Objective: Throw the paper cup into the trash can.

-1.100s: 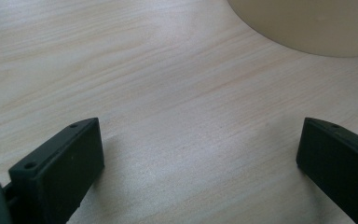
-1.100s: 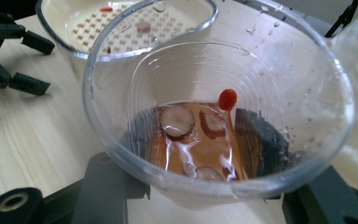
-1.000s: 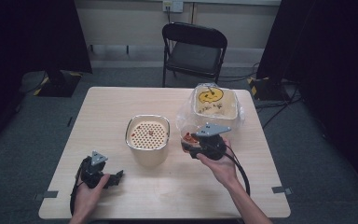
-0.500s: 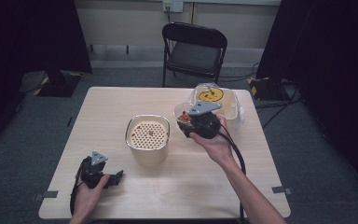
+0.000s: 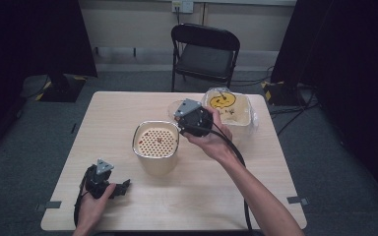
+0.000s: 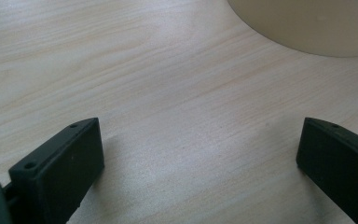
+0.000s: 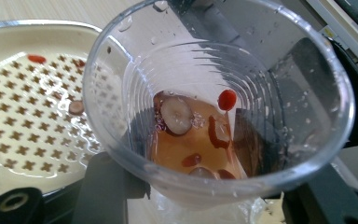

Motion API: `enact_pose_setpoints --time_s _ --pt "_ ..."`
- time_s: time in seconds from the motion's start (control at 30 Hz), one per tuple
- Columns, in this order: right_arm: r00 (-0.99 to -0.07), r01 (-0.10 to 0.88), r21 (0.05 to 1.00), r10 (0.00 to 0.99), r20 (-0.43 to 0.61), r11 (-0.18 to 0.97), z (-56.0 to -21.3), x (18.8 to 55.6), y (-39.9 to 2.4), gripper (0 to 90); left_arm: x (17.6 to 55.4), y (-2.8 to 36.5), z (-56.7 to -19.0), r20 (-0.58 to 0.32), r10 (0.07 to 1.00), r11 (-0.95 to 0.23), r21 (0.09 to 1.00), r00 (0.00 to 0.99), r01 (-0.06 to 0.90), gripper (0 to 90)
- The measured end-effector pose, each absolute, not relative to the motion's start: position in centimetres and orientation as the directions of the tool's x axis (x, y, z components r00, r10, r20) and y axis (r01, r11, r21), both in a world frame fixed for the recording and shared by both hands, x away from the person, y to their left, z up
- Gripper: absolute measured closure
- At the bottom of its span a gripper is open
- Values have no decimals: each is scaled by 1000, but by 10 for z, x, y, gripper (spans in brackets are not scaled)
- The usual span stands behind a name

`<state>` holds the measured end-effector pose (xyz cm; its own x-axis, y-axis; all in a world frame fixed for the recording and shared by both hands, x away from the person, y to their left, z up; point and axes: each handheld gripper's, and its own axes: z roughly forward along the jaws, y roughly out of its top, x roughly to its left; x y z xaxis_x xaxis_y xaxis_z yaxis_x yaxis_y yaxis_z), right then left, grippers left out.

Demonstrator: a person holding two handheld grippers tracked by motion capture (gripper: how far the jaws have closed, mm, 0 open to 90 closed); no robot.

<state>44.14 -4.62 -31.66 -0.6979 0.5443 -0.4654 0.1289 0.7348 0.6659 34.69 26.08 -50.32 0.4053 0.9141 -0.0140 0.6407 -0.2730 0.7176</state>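
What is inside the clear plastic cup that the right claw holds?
The clear plastic cup holds amber liquid, red berries and a pale round slice. The claw's dark jaws behind the wall obscure the bottom edges.

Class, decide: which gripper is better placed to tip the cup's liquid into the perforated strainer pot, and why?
Right. The right gripper is shut on the clear cup of amber liquid, raised beside the strainer pot. The left gripper rests open on the table, holding nothing.

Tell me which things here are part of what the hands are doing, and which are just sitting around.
In use:
right gripper, shut on the clear plastic cup of amber liquid and red bits
cream strainer pot, next to the cup

Idle:
left gripper, open, resting on the table
smiley-face container
folding chair
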Motion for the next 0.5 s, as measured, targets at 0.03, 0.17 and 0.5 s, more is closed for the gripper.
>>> enact_pose_setpoints --time_s 0.03,0.17,0.5 --pt "-695 125 650 534 -482 750 -317 442 -44 503 347 261 -503 -14 914 -273 718 405 641 0" --pt "-656 78 558 463 -595 826 -324 444 -32 504 347 261 -503 -14 914 -273 717 405 641 0" --pt "-577 27 401 341 -742 916 -328 439 -12 507 347 261 -503 -14 914 -273 718 405 641 0"
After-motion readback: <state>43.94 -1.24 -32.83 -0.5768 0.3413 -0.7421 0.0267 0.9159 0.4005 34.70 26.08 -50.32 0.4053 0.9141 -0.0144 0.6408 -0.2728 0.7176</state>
